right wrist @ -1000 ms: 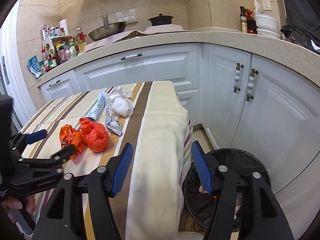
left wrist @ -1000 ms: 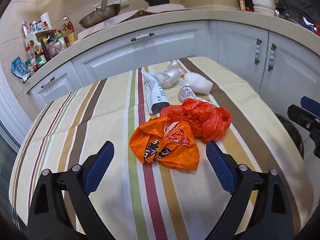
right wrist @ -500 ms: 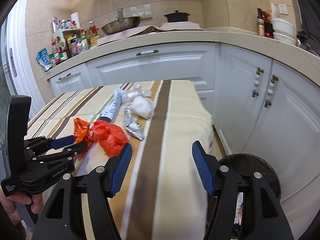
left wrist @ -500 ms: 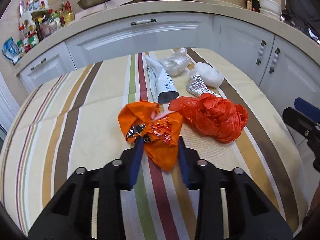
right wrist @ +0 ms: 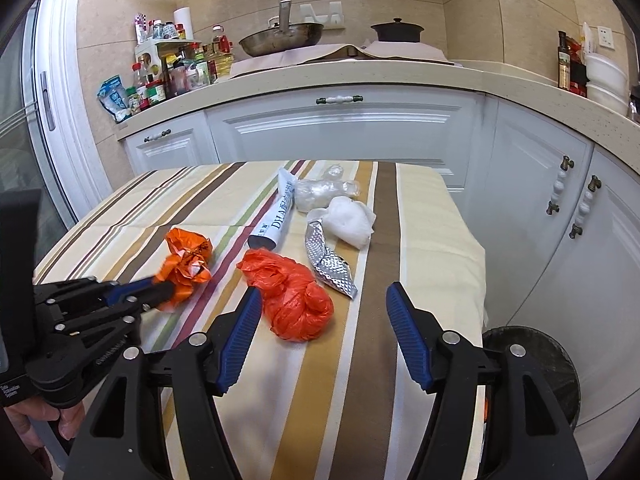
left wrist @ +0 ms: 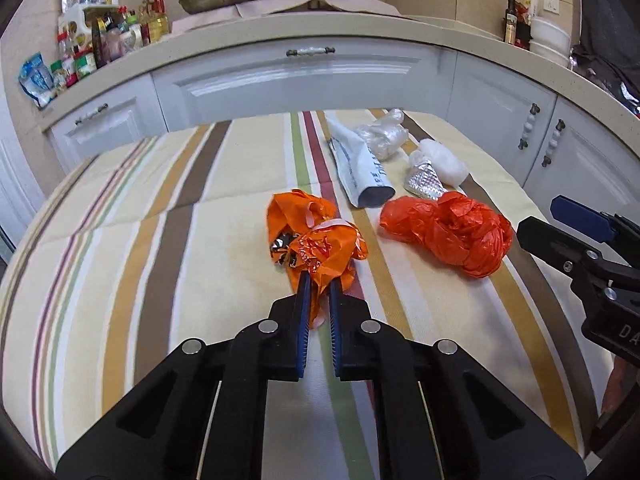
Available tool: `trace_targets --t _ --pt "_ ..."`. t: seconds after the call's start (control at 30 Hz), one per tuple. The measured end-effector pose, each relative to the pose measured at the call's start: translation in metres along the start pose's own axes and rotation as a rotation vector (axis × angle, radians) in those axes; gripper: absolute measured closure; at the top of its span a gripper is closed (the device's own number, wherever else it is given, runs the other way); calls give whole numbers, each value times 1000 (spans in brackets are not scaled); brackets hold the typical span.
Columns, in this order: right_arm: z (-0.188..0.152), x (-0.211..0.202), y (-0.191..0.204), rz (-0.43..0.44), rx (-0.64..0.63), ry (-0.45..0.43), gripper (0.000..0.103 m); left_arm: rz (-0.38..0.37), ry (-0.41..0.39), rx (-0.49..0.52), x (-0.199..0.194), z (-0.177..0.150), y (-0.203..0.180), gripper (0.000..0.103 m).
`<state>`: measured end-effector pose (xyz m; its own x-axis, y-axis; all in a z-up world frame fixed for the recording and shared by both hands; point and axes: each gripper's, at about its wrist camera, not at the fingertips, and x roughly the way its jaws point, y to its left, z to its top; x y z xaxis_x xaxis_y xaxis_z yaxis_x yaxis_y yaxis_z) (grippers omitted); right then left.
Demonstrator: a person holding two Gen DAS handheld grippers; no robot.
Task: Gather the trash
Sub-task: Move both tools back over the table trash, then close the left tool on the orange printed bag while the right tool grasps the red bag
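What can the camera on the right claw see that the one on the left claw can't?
Only the right view: the dark round trash bin on the floor beside the table, and the open right claw head-on.

Only the left view: the left claw head-on, pads pinching the orange bag.

Both: the red bag, toothpaste tube, foil wrapper, white wad and striped tablecloth.
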<state>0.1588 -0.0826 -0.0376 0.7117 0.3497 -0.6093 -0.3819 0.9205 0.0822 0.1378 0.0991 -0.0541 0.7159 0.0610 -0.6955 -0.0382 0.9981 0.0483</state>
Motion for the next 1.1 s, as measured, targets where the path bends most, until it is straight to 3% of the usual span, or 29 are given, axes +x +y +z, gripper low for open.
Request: trace_targets --t 0.2,0.67,0.8,1.1 --pt "2 8 3 12 -6 25 32 14 -34 -14 -10 1 7 98" --pt "11 36 17 41 -57 80 32 79 -43 -71 -22 -2 42 99" --pt "8 43 25 53 -91 128 57 93 -46 -85 -25 -3 49 99" --pt "1 24 30 47 -113 84 67 90 -62 -90 -36 -7 48 99"
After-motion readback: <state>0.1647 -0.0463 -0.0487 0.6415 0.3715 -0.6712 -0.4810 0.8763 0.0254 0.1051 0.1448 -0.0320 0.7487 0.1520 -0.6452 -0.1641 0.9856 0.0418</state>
